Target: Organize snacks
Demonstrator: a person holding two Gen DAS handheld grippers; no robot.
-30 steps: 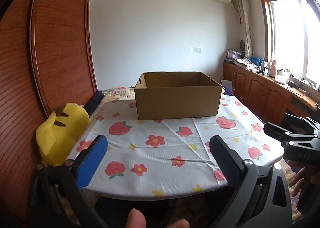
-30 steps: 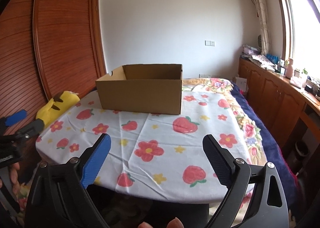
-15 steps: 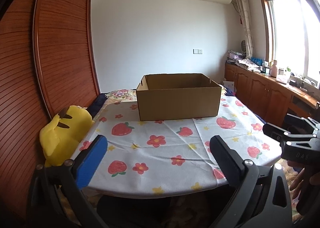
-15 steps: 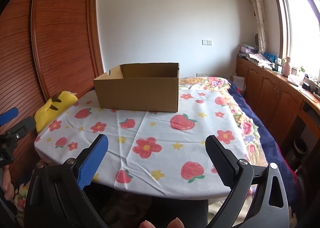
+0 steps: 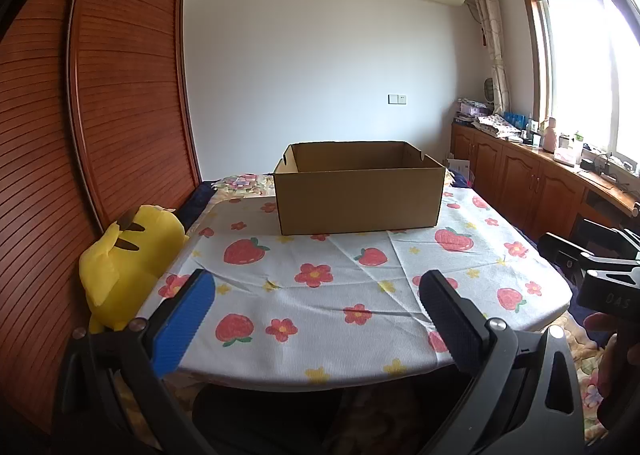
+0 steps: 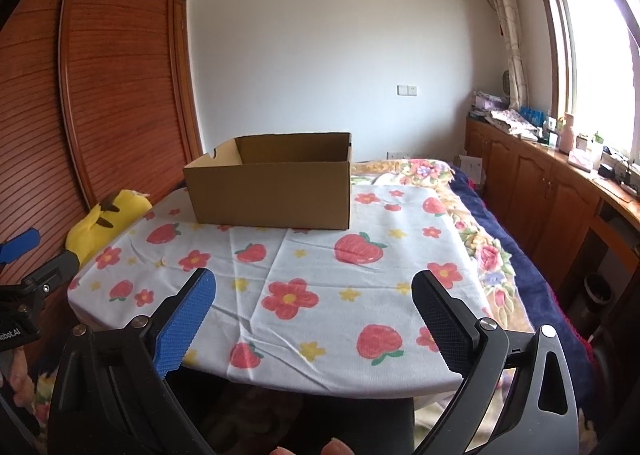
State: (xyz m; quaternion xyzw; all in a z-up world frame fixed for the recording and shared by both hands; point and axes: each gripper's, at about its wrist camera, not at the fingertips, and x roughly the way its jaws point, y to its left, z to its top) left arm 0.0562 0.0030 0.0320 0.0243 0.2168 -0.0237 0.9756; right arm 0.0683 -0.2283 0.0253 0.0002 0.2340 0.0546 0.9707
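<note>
An open brown cardboard box (image 5: 360, 195) stands at the far side of a table with a strawberry-and-flower cloth (image 5: 320, 295); it also shows in the right wrist view (image 6: 272, 191). I see no snacks in either view, and the box's floor is hidden. My left gripper (image 5: 316, 299) is open and empty, held before the table's near edge. My right gripper (image 6: 312, 299) is open and empty at the near edge too. Each gripper shows at the side of the other's view: the right one (image 5: 600, 267), the left one (image 6: 24, 275).
A yellow plush toy (image 5: 128, 263) sits at the table's left side against the wooden wardrobe (image 5: 100, 135). A bed with floral bedding (image 6: 488, 247) lies right of the table. Wooden cabinets (image 6: 540, 183) with clutter run under the window.
Both grippers have drawn back and risen slightly; the table and box look a little farther and lower. Both jaws stay open and empty.
</note>
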